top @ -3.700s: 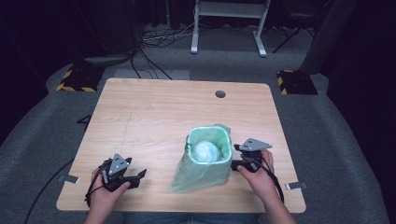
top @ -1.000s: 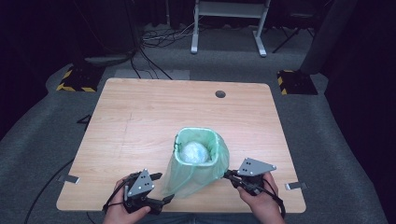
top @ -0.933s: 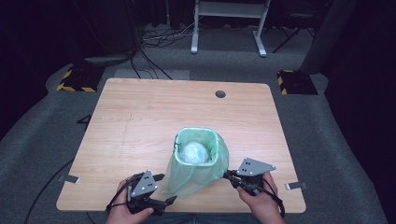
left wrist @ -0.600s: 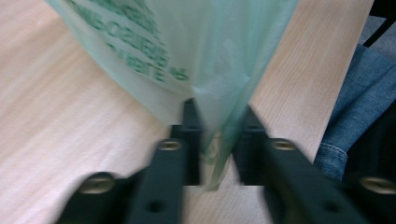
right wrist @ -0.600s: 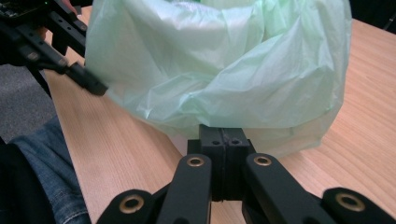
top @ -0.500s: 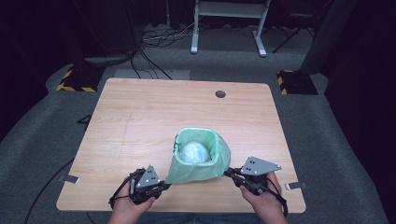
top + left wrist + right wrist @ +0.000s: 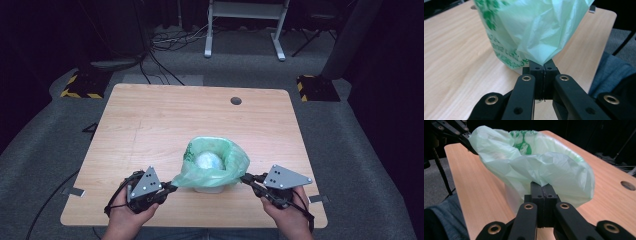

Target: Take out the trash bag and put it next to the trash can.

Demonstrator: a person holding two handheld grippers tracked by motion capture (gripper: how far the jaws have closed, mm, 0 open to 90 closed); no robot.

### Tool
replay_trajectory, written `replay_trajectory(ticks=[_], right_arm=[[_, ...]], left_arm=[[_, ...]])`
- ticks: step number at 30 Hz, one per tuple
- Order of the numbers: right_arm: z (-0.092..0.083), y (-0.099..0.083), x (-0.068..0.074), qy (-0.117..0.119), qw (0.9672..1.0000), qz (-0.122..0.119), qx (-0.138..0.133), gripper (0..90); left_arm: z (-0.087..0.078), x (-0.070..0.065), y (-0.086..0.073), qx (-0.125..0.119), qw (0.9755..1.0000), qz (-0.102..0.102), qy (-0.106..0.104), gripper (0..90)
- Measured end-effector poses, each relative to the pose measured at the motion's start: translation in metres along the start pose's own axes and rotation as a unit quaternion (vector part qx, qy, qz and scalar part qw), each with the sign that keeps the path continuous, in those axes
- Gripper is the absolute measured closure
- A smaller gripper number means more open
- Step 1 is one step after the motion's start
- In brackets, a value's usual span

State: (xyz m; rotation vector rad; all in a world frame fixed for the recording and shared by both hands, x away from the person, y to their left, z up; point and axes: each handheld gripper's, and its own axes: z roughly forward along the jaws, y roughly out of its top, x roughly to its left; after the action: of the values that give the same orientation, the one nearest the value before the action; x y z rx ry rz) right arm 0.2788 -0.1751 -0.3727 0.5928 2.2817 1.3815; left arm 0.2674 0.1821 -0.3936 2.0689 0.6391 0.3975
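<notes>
A thin green plastic bag [image 7: 215,167] is sitting near the tabletop's [image 7: 150,125] near edge, a little right of the middle, draped over a small white container [image 7: 210,188] with a pale rounded object [image 7: 208,161] inside. The left claw [image 7: 170,188] is pinching the bag's left rim, jaws closed on the film; the right claw [image 7: 246,178] is doing likewise opposite. Judgement: opposed low grips are spreading the mouth, probably folding the rim down over the container.

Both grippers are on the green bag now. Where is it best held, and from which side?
Hold the green bag by its loose rim, one gripper per side. The left gripper is shut on a bunched fold on the left, the right gripper on the right. The film there gathers thin between the jaws; the middle is rounded and bulky.
</notes>
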Motion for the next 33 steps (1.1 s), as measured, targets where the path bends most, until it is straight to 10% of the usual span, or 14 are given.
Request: replay_trajectory(ticks=[25, 33], right_arm=[[0.043, 0.014, -0.061, -0.045, 0.9988, 0.007, 0.018, 90.0], [0.063, 0.001, -0.070, -0.036, 0.9984, 0.024, 0.038, 90.0]], left_arm=[[0.034, 0.055, 0.029, -0.009, 0.9986, -0.018, 0.049, 88.1], [0.049, 0.061, 0.022, -0.007, 0.9987, -0.041, 0.031, 89.4]])
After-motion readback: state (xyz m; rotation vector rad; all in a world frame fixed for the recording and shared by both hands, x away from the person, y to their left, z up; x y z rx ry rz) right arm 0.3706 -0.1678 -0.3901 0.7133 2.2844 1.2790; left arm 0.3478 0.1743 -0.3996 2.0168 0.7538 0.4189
